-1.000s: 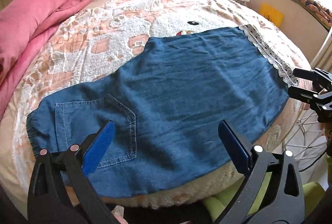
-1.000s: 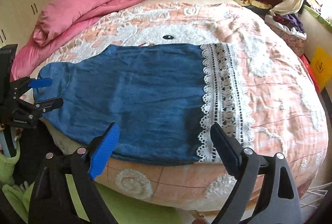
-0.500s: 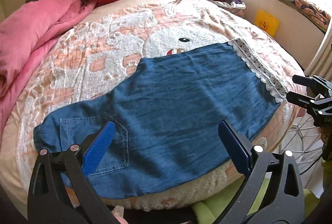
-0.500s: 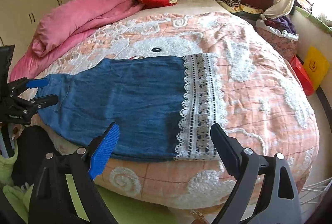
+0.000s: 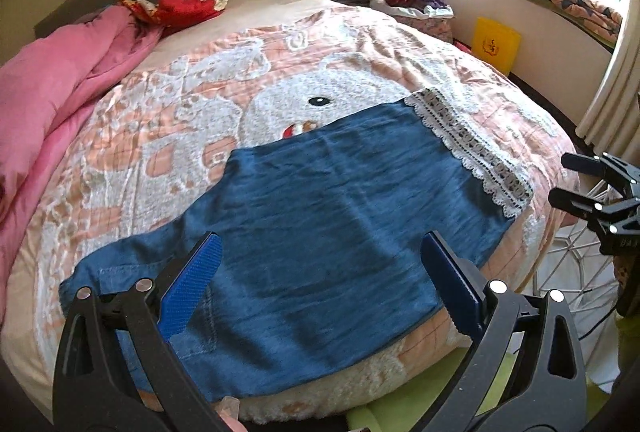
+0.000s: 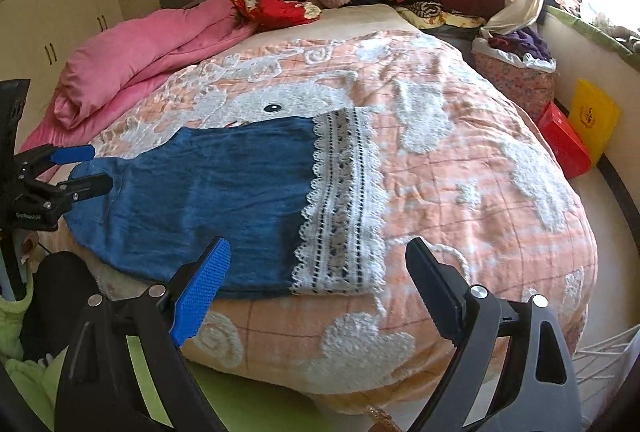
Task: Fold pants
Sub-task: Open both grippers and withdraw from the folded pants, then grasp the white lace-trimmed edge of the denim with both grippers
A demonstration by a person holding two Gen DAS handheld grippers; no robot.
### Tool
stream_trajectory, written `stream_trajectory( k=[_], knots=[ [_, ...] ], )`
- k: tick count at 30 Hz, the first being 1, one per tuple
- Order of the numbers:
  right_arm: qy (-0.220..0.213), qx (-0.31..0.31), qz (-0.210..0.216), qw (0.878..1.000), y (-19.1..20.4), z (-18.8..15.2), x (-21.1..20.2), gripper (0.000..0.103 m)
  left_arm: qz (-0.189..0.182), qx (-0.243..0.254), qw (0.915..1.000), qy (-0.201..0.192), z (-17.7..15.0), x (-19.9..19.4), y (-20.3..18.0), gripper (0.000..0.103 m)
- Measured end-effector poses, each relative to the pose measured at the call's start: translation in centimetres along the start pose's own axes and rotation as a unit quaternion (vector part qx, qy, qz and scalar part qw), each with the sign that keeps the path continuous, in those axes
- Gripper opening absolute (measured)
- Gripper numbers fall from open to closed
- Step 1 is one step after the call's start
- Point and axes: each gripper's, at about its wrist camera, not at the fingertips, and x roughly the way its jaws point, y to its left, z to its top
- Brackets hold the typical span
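Across the near edge of the bed lie the denim pants, seemingly folded lengthwise once; cross-folds remain. Left gripper and right gripper hover open, empty.

The pants are matt blue denim-like cloth with a hem of white openwork lace. The bed cover is peach quilted cloth with fuzzy white pile. The pink quilt looks smooth and soft. Each tool, left and right, is matt black plastic with ribbed blue pads.
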Motion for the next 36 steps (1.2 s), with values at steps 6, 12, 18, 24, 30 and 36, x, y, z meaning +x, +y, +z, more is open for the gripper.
stream_trajectory(
  k=[6,12,18,24,30,36],
  knots=[
    [0.002,0.014,-0.004,1.000,-1.2,-0.6,0.0,0.089,-0.011,0.014,0.9998,-0.002,1.3,0.6,-1.4,0.093],
    [0.005,0.023,-0.003,1.000,-1.6,-0.9,0.5,0.089,-0.017,0.030,0.9994,0.002,2.3,1.6,-2.7,0.093],
    [0.015,0.026,0.002,1.000,-1.9,-0.9,1.6,0.089,-0.023,0.037,0.9990,0.012,3.2,3.5,-3.3,0.093],
    [0.031,0.038,0.007,0.999,-2.4,-1.1,3.1,0.089,-0.034,0.043,0.9982,0.023,4.4,5.9,-3.7,0.093],
    [0.044,0.055,0.017,0.997,-2.8,-1.3,4.3,0.089,-0.043,0.049,0.9973,0.033,6.0,8.5,-3.9,0.093],
    [0.050,0.072,0.029,0.996,-3.1,-1.2,4.8,0.089,-0.073,0.059,0.9951,0.032,8.5,11.3,-4.5,0.093]
  ],
)
